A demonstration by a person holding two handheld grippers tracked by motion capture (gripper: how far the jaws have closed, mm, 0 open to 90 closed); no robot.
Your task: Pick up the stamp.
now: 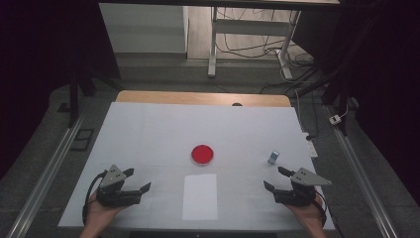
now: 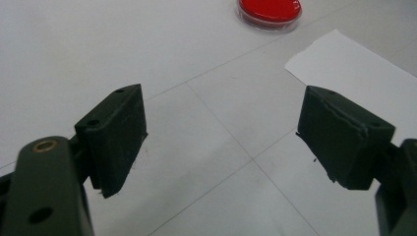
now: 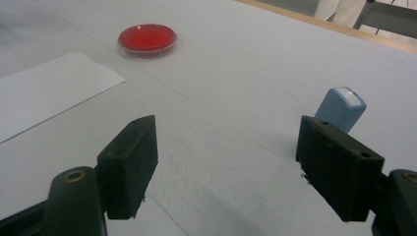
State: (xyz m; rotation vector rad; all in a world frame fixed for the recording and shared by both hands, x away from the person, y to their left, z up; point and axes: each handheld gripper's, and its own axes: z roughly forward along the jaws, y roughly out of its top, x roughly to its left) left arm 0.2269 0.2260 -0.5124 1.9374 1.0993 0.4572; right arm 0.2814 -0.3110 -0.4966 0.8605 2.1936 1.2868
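A round red dish (image 1: pixel 202 154) with a clear rim sits near the middle of the white table (image 1: pixel 148 129); it is at the top of the left gripper view (image 2: pixel 269 11) and the upper left of the right gripper view (image 3: pixel 147 39). A white sheet of paper (image 1: pixel 200 196) lies just in front of it, also seen as paper (image 2: pixel 359 73) and paper (image 3: pixel 44 91). A small light-blue block (image 1: pixel 273 156) stands at the right, close behind one jaw, block (image 3: pixel 342 108). My left gripper (image 1: pixel 137 180) is open at the front left, my right gripper (image 1: pixel 275 178) open at the front right. Both hold nothing.
The table's wooden far edge (image 1: pixel 203 97) shows beyond the white cover. Metal rails (image 1: pixel 49 168) run along both sides of the table. Desk legs and cables (image 1: pixel 247 47) stand on the floor behind.
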